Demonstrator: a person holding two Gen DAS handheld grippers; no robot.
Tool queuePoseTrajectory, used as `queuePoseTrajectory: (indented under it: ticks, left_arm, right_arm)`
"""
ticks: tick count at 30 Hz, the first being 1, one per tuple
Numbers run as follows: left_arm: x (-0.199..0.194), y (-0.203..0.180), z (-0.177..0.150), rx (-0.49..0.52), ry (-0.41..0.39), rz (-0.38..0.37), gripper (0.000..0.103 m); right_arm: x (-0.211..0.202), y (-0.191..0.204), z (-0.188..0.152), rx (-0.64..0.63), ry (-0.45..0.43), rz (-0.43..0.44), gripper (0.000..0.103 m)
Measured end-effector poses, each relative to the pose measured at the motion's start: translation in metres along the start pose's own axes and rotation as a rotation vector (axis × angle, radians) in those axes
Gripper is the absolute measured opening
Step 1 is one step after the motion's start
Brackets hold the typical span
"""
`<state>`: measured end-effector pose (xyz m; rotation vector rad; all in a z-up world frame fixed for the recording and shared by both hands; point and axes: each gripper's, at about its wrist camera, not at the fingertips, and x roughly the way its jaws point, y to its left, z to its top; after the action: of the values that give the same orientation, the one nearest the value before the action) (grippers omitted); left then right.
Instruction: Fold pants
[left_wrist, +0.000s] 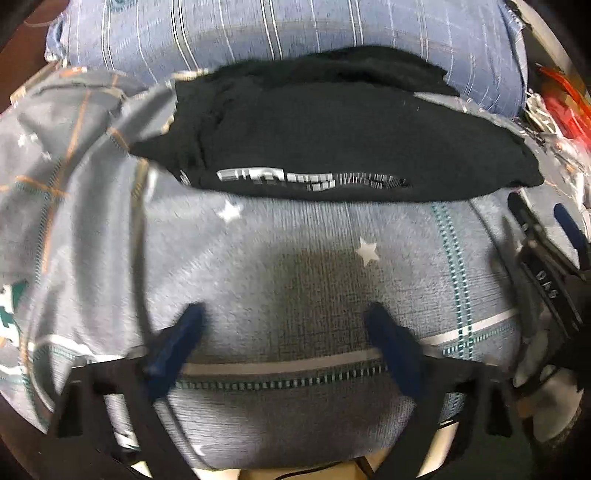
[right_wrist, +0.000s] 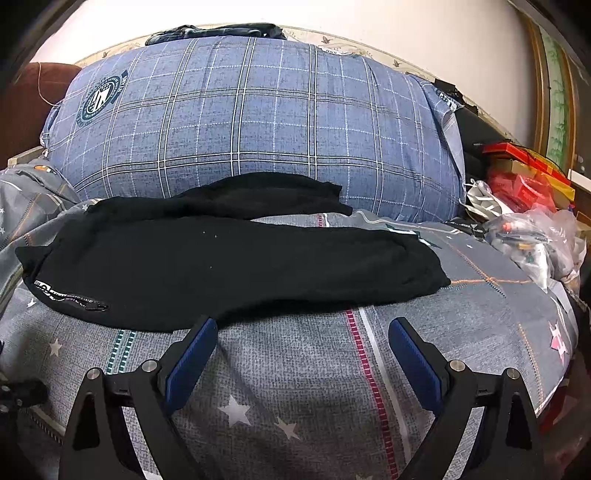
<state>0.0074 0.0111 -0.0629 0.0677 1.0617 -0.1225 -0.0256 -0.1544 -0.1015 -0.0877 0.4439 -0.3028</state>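
Observation:
Black pants (left_wrist: 332, 136) with white lettering near their front edge lie folded over on a grey star-print bedsheet (left_wrist: 295, 266). My left gripper (left_wrist: 284, 314) is open and empty, a short way in front of the pants. In the right wrist view the pants (right_wrist: 229, 258) stretch across the bed, lettering at the left. My right gripper (right_wrist: 303, 326) is open and empty, its left fingertip close to the pants' front edge. The right gripper also shows in the left wrist view (left_wrist: 543, 221) at the right edge.
A big blue plaid pillow (right_wrist: 251, 122) lies behind the pants against the wall. Plastic bags and red boxes (right_wrist: 528, 206) pile at the right of the bed. The sheet is rumpled at the left (left_wrist: 66, 155). A brown cushion (right_wrist: 33, 96) sits far left.

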Motion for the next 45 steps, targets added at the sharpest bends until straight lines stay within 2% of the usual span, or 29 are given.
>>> queuePoseTrajectory:
  ticks: [5, 6, 9, 11, 14, 19, 22, 27, 31, 37, 38, 41, 45]
  left_arm:
    - [-0.046, 0.024, 0.022, -0.042, -0.126, -0.037, 0.075]
    - [-0.053, 0.03, 0.027, -0.053, -0.134, -0.054, 0.075]
    - [-0.063, 0.044, 0.037, -0.065, -0.093, -0.136, 0.075]
    - [-0.068, 0.042, 0.04, -0.035, -0.095, -0.157, 0.075]
    - [-0.085, 0.032, 0.055, 0.047, -0.154, -0.149, 0.075]
    - [-0.105, 0.008, 0.097, 0.16, -0.245, -0.15, 0.076]
    - [-0.092, 0.004, 0.117, 0.165, -0.237, -0.126, 0.076]
    - [-0.067, 0.017, 0.138, 0.12, -0.18, -0.115, 0.076]
    - [-0.055, 0.033, 0.15, 0.105, -0.193, -0.068, 0.076]
    - [-0.02, 0.067, 0.178, 0.031, -0.151, -0.023, 0.076]
    - [-0.014, 0.072, 0.184, 0.035, -0.169, -0.008, 0.076]
    - [0.018, 0.091, 0.212, 0.009, -0.138, 0.023, 0.076]
    - [0.067, 0.114, 0.254, -0.046, -0.066, -0.017, 0.076]
  right_arm:
    - [0.0, 0.0, -0.001, -0.01, -0.001, -0.01, 0.095]
    - [0.001, 0.001, -0.001, -0.012, 0.001, -0.012, 0.095]
    - [0.002, 0.0, 0.002, -0.015, 0.009, -0.015, 0.095]
    - [0.001, -0.006, 0.006, -0.004, 0.007, -0.029, 0.095]
    - [0.003, -0.025, 0.014, 0.052, 0.022, -0.029, 0.095]
    - [0.017, -0.076, 0.038, 0.167, 0.062, -0.032, 0.095]
    - [0.03, -0.105, 0.051, 0.22, 0.081, -0.017, 0.095]
    - [0.05, -0.141, 0.068, 0.264, 0.107, -0.016, 0.095]
    - [0.063, -0.157, 0.084, 0.266, 0.106, -0.02, 0.095]
    - [0.1, -0.161, 0.111, 0.242, 0.159, 0.03, 0.095]
    - [0.109, -0.16, 0.117, 0.232, 0.169, 0.038, 0.095]
    - [0.138, -0.156, 0.137, 0.208, 0.203, 0.076, 0.095]
    - [0.184, -0.144, 0.168, 0.163, 0.248, 0.117, 0.095]
